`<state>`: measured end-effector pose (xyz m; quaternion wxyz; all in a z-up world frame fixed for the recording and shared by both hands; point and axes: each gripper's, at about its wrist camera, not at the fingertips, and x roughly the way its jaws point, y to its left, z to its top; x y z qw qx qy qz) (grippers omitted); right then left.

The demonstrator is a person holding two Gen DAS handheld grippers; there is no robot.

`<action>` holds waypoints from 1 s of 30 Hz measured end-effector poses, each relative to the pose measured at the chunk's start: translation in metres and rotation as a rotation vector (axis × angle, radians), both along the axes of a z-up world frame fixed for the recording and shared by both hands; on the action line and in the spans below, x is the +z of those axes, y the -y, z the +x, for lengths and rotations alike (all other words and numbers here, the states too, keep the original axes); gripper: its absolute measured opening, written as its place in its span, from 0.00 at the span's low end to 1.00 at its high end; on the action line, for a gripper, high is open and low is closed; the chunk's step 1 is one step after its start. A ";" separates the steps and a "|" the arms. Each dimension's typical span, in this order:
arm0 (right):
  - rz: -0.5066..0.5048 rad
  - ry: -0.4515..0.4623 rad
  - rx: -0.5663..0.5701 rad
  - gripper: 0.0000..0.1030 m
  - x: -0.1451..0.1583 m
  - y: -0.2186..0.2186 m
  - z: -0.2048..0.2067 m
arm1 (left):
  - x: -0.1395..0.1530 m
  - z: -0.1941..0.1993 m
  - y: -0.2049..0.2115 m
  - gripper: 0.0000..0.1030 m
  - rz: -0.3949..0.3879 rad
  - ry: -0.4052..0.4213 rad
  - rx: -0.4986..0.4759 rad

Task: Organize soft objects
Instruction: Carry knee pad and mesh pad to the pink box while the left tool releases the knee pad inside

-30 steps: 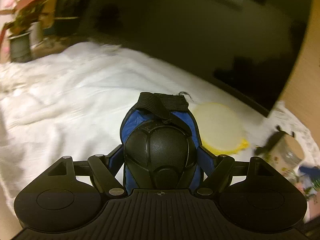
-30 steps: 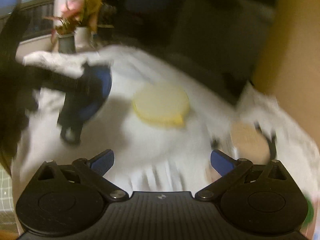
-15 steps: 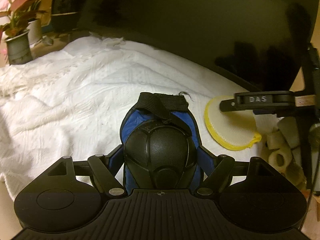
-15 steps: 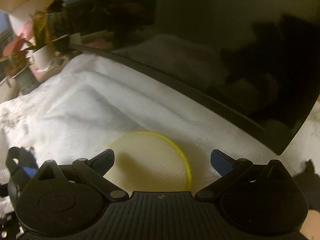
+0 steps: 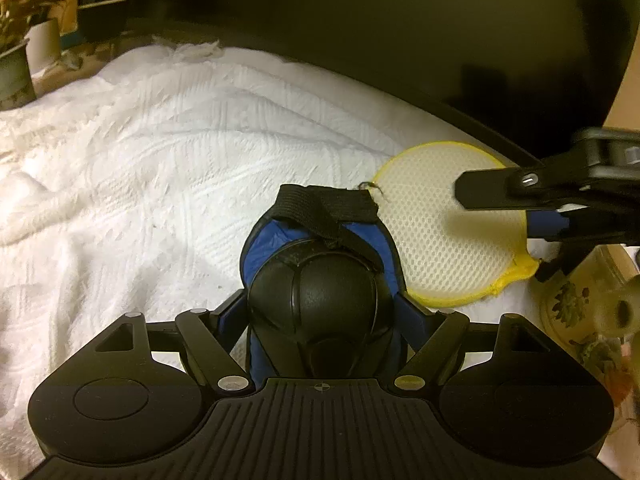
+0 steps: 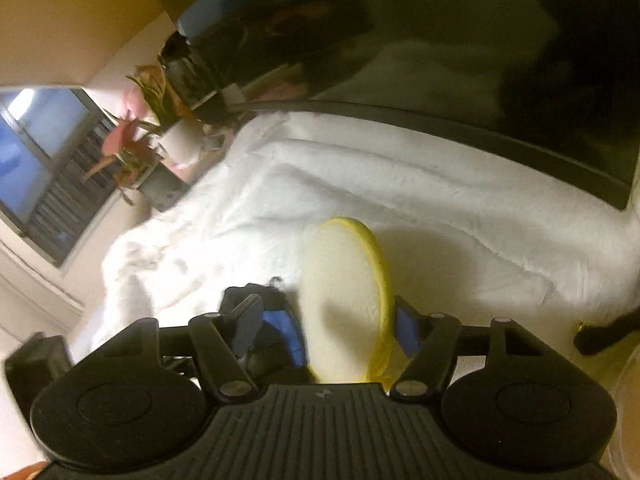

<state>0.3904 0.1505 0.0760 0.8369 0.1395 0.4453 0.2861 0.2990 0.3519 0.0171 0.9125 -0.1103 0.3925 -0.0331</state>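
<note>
On the white knitted blanket (image 5: 168, 152) spread before me, my left tongs (image 5: 320, 312) are clamped on a black, rounded pad backed in blue (image 5: 316, 300), its black strap (image 5: 328, 204) looped over the far end. Just to its right lies a round, cream mesh sponge edged in yellow (image 5: 444, 248), close against the blanket's right side. My right tongs (image 6: 328, 320) have just been closing, and that sponge (image 6: 344, 300) now stands on edge between their blue pads; it sits against the right pad, but I cannot tell whether the left pad presses on it. From the left view, the right tongs' black finger (image 5: 520, 192) reaches over the sponge. A dark screen (image 5: 400, 32) stands behind the blanket.
</note>
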 end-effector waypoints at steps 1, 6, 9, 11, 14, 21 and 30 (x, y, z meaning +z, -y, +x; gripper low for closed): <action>-0.016 -0.019 -0.004 0.65 -0.004 -0.004 0.005 | -0.001 0.001 -0.002 0.80 -0.010 0.000 0.000; -0.036 -0.096 -0.020 0.26 -0.013 -0.011 0.014 | 0.004 -0.003 -0.008 0.80 -0.007 0.001 0.018; -0.077 -0.035 0.008 0.14 0.007 -0.011 -0.001 | 0.013 -0.001 -0.013 0.80 -0.002 0.010 0.031; -0.086 -0.003 0.006 0.14 0.024 -0.006 -0.011 | 0.023 0.002 -0.012 0.80 0.007 0.025 0.028; -0.079 0.044 -0.039 0.14 0.052 0.022 -0.029 | 0.046 0.006 -0.001 0.80 0.027 0.067 0.004; -0.069 0.158 -0.206 0.14 0.110 0.111 -0.074 | 0.102 0.017 0.069 0.80 0.064 0.182 -0.154; -0.156 0.212 -0.517 0.14 0.142 0.245 -0.143 | 0.146 0.009 0.202 0.80 0.014 0.266 -0.433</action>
